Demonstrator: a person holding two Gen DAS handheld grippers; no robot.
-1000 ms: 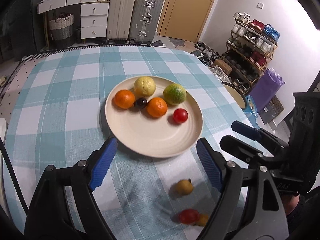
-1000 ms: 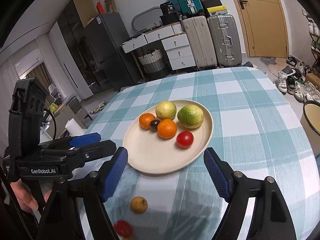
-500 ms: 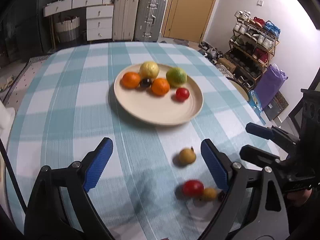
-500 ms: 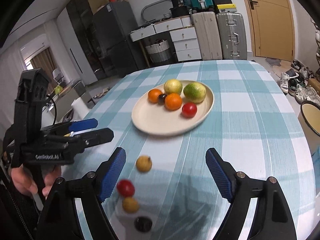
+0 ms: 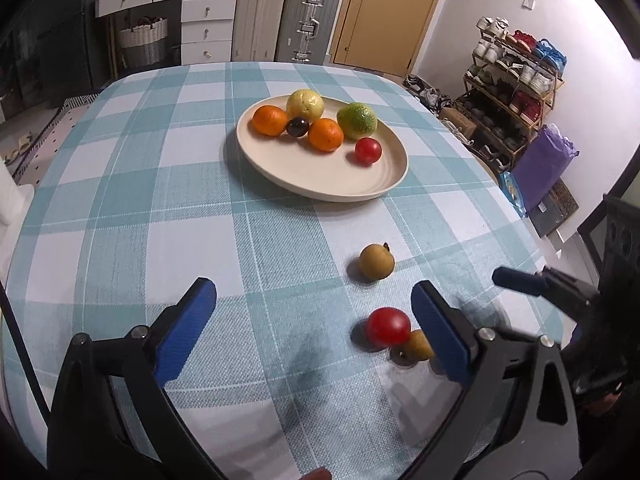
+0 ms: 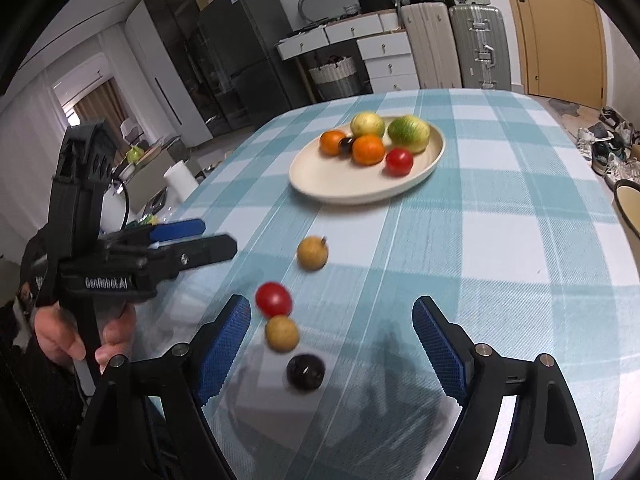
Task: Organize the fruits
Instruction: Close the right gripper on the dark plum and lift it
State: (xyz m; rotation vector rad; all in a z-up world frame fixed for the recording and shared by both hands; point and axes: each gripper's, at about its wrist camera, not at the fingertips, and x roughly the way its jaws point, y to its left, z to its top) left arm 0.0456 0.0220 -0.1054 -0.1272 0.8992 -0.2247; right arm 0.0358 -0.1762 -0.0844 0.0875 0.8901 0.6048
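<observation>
Four loose fruits lie at six o'clock from the plate (image 6: pixel 434 156). The left gripper (image 5: pixel 316 332) is opening and the right gripper (image 6: pixel 332 340) gapes; both are empty. Best to straddle the dark fruit (image 6: pixel 306 372) squarely, then close gently.

Your two wrist cameras look down and forward over the checked table (image 5: pixel 168 200); both frames share the plate (image 5: pixel 332 188) near upper centre.

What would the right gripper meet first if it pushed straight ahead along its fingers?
Probably the dark round fruit, which lies on the tablecloth nearest the right gripper, between its open fingers. The tan fruit sits just beyond, left of the centre line. Depth is hard to judge.
</observation>
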